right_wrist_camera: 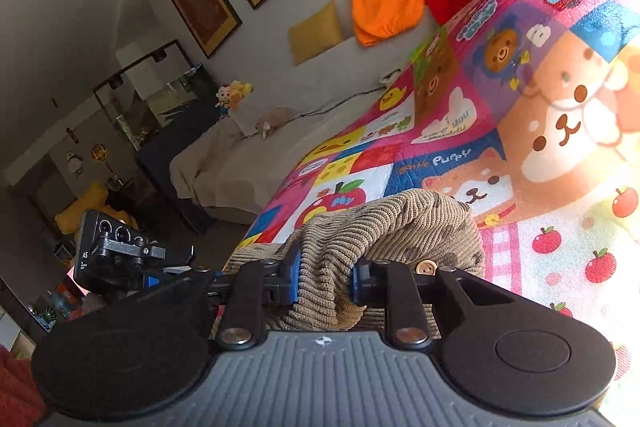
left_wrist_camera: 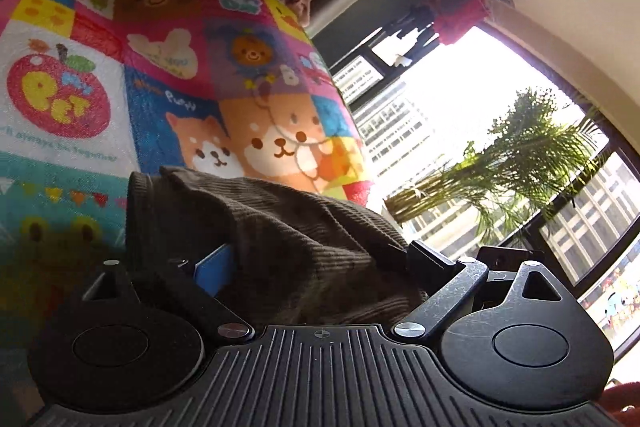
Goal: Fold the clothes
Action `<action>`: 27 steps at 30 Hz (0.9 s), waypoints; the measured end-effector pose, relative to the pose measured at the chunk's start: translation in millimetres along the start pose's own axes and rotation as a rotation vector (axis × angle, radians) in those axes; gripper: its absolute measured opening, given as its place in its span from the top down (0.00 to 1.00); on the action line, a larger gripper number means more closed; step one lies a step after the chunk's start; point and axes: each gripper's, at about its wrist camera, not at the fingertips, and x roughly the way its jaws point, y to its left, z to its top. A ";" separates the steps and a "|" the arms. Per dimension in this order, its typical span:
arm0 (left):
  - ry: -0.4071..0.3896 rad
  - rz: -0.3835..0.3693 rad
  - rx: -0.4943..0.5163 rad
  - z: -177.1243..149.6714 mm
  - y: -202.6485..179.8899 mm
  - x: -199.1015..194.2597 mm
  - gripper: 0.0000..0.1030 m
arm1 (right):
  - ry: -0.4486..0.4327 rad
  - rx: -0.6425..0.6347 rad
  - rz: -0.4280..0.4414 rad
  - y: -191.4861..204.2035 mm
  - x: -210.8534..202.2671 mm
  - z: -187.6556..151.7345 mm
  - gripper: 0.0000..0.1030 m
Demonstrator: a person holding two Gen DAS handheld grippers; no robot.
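Evidently both grippers, left gripper [left_wrist_camera: 320, 263] and right gripper [right_wrist_camera: 322, 277], pinch a brown corduroy garment [right_wrist_camera: 380, 223] lifted above the cartoon blanket [right_wrist_camera: 460, 131], ready for folding.

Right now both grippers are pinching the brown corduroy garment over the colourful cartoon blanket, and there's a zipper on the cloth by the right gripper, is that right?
Not quite. It is a button, not a zipper, sitting on the brown corduroy garment by the right gripper, as the right wrist view shows. The rest holds: the left gripper also pinches the cloth over the cartoon blanket.
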 end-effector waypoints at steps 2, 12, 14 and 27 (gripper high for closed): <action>-0.012 0.019 0.025 -3.0 -5.5 -10.6 0.05 | 0.012 0.001 -0.009 -4.1 -13.0 -15.9 0.79; 0.062 0.060 0.011 -13.3 3.7 28.9 0.05 | -0.008 -0.089 -0.095 -6.3 -14.2 -60.1 0.73; 0.072 0.093 0.028 -18.1 2.5 40.4 0.05 | -0.012 -0.113 -0.104 -2.2 -13.5 -62.0 0.70; 0.055 0.196 0.267 -43.8 -38.8 41.4 0.92 | -0.041 -0.139 -0.120 12.3 -19.4 -52.4 0.68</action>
